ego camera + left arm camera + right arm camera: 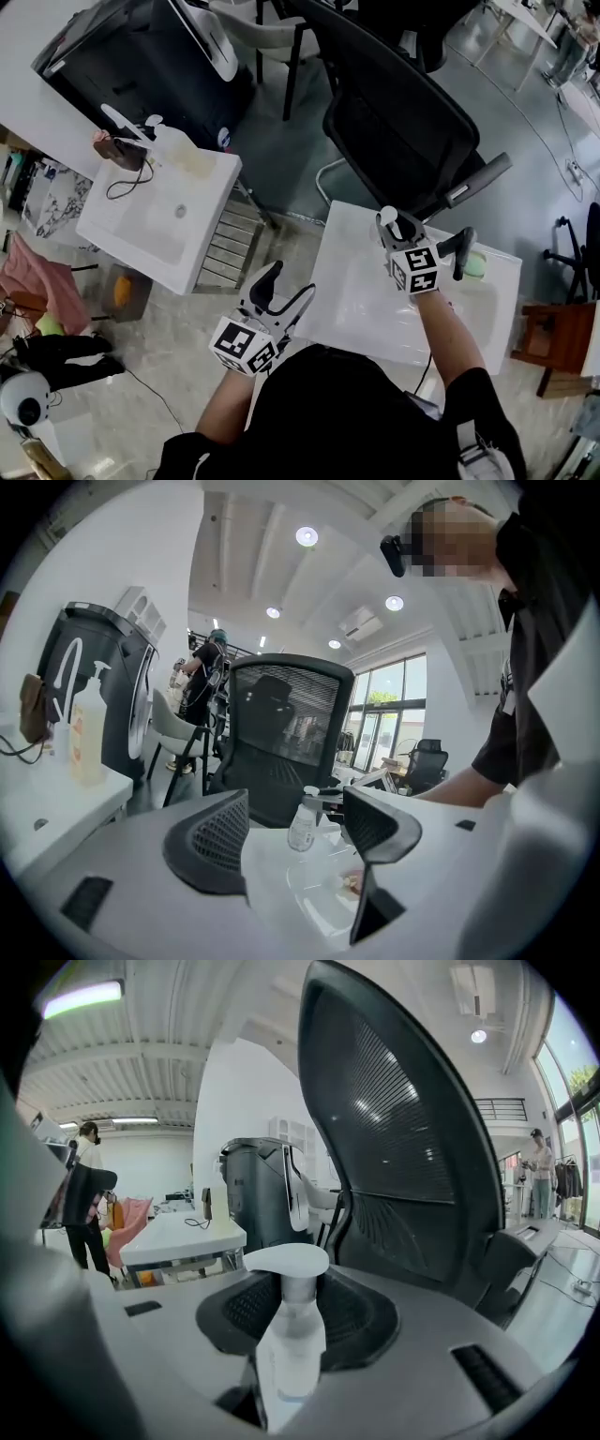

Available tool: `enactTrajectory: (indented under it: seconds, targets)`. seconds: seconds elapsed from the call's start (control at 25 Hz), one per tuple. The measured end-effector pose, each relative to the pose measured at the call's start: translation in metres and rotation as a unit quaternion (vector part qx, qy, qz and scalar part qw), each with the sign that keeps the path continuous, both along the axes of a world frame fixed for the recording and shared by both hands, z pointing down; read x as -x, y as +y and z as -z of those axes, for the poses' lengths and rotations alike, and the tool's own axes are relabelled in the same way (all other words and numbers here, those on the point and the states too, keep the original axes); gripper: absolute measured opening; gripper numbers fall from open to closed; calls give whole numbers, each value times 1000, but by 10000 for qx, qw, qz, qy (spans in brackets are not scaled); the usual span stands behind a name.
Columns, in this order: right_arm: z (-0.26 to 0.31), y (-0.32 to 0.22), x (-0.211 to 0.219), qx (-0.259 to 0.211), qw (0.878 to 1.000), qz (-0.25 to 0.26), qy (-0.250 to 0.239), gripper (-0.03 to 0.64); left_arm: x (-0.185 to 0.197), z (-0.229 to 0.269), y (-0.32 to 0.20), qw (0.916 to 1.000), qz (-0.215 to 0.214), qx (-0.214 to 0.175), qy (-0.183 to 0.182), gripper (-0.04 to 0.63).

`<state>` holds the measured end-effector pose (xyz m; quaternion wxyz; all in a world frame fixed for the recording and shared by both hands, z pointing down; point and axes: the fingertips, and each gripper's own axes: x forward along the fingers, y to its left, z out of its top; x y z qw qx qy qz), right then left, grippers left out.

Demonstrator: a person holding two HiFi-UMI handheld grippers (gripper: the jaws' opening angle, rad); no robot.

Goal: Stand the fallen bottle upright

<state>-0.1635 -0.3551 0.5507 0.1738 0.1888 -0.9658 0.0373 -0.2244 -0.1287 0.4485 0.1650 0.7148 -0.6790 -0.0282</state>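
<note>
Right tool [298, 1321] clamps the pump bottle [286, 1372] (head view shows only its cap); left tool [293, 799] stands open.

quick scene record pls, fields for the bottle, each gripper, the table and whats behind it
bottle: clear body, white pump head, roughly upright
right gripper: shut on the bottle's body
left gripper: jaws apart, nothing between them, by the table's near left edge
table: white top
behind table: black mesh office chair
bottle base touching table: cannot tell
</note>
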Motion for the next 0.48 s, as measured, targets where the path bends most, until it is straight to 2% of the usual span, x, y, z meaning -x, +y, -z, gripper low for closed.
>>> enactTrajectory:
  seconds: [0.2,0.48]
  targets:
    - [-6,1,19,-67,9999,82,-58,130,12,-8,13,9995,276,106,56,330]
    - [-4,-3,24,-227,9993,-37,-279,132,10,-8,15,9995,237,184,52,330]
